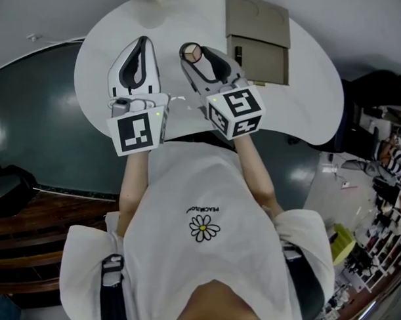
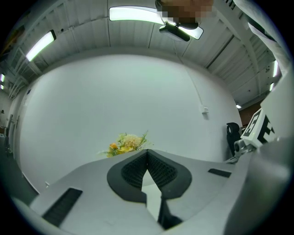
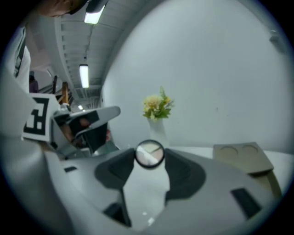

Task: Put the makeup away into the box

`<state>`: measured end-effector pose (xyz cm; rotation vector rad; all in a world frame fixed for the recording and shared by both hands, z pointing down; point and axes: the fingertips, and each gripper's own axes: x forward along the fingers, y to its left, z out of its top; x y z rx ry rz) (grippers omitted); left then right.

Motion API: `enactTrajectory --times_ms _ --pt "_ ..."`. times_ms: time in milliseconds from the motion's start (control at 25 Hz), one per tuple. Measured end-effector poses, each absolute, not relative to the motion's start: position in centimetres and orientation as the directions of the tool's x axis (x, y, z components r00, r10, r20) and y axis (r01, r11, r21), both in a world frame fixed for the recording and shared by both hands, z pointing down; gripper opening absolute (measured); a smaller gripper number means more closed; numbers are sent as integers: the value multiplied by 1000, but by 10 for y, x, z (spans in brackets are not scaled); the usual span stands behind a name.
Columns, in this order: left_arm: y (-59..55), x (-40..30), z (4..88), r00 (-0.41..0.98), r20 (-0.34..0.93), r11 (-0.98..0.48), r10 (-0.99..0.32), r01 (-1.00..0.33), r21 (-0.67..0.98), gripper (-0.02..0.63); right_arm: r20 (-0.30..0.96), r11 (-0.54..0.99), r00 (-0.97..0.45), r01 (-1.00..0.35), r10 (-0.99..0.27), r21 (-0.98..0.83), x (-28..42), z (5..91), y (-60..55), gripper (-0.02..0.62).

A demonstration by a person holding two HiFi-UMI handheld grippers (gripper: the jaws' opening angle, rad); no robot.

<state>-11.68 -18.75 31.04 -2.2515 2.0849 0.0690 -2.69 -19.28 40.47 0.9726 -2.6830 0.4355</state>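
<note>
The makeup piece [image 1: 193, 52], a small round thing with a dark rim, is clamped between the tips of the right gripper [image 3: 149, 157], whose fingers [image 3: 183, 173] stand wide around it. It is held in the air over the middle of the tabletop [image 1: 307, 103], apart from the cardboard box [image 1: 258, 37], which sits towards the far right edge with its flap up. The left gripper [image 1: 142, 43] hangs beside it with its fingers [image 2: 133, 173] closed tip to tip on nothing. By my reading the pick-up is done, and carrying the piece across to the box and letting it go inside are left. No other makeup shows on the tabletop. What already lies in the box cannot be seen.
</note>
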Motion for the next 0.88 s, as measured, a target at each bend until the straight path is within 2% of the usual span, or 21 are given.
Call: enactTrajectory --times_ms 520,880 --pt "-190 -94 299 140 -98 -137 -985 -990 -41 20 304 693 -704 -702 -641 -164 -5 387 -188 225" --pt "-194 -80 305 165 -81 -163 -983 -986 -39 20 407 548 -543 -828 -734 -117 62 421 -224 225"
